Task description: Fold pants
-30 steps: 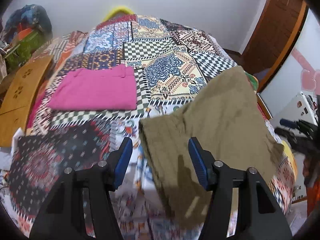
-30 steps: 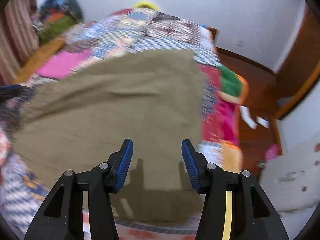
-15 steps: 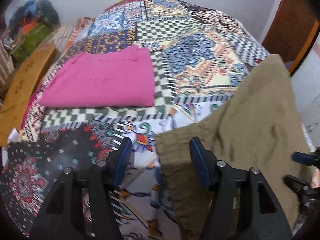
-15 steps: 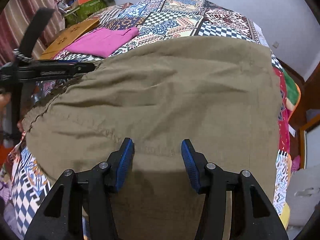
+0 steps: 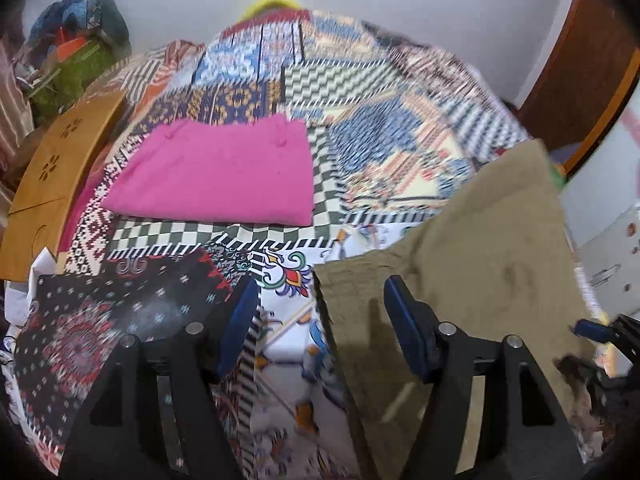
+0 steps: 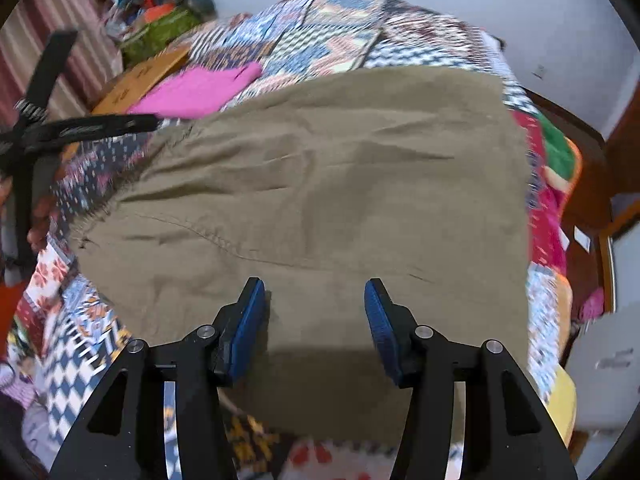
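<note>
Olive-brown pants (image 5: 480, 264) lie flat on the patterned quilt, filling the middle of the right wrist view (image 6: 320, 168). My left gripper (image 5: 320, 284) hovers open over the pants' left edge. That edge runs between the fingers in the picture, and the pads do not press on it. My right gripper (image 6: 314, 284) hangs over the near part of the pants, its jaws opening with only flat cloth below them. The left tool's black frame (image 6: 80, 128) shows at the pants' far left corner.
A folded pink garment (image 5: 216, 176) lies farther back on the quilt (image 5: 360, 92). A wooden board (image 5: 52, 176) leans at the bed's left side beside a heap of clothes (image 5: 80, 40). The bed's right edge drops to a wooden floor (image 6: 576, 216).
Both grippers have come down closer to the bed. The pants' left edge, earlier by the left gripper's right finger, now runs between its fingers. The left jaws stand a little wider.
</note>
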A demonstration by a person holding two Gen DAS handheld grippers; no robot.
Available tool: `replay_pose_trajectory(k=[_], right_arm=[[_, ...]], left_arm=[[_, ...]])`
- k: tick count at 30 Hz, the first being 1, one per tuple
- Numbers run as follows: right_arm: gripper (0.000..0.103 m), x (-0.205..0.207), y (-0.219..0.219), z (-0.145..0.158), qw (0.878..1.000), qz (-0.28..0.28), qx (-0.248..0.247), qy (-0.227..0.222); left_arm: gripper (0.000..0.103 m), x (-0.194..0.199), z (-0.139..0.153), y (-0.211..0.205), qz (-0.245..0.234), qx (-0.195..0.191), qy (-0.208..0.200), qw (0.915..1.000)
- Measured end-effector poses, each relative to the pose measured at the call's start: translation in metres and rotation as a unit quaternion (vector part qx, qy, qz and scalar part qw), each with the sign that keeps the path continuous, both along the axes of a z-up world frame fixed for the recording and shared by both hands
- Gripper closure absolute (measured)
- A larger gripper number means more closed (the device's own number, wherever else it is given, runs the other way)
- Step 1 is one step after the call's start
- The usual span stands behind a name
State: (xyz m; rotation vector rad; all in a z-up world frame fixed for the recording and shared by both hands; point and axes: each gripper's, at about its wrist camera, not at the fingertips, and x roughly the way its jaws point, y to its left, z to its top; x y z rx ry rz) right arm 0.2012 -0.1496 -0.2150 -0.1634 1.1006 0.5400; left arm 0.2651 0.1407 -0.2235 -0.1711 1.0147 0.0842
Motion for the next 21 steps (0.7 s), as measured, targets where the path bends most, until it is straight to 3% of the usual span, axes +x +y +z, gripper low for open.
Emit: replay_pose_trajectory(k=[4, 6, 16, 21], right_arm=[[0.049, -0.01, -0.028, 0.019, 0.999, -0.028, -0.014, -0.032], [0.047, -0.015, -0.04, 0.024, 0.998, -0.041, -0.012, -0.04], [0.047, -0.029, -0.048, 0.026, 0.996, -0.049, -0.029, -0.061], [0.047, -0.029, -0.043, 0.013, 0.996, -0.043, -0.041, -0.06]], left_arm=[[0.026, -0.03, 0.021, 0.0, 0.002, -0.011, -0.011, 0.9999], [0.026, -0.044, 0.024, 0.0, 0.006, -0.026, -0.01, 0.9996], [0.017, -0.116, 0.004, -0.028, 0.017, -0.13, 0.037, 0.9907], [0.016, -0.125, -0.006, -0.054, 0.0, -0.18, 0.055, 0.9822]])
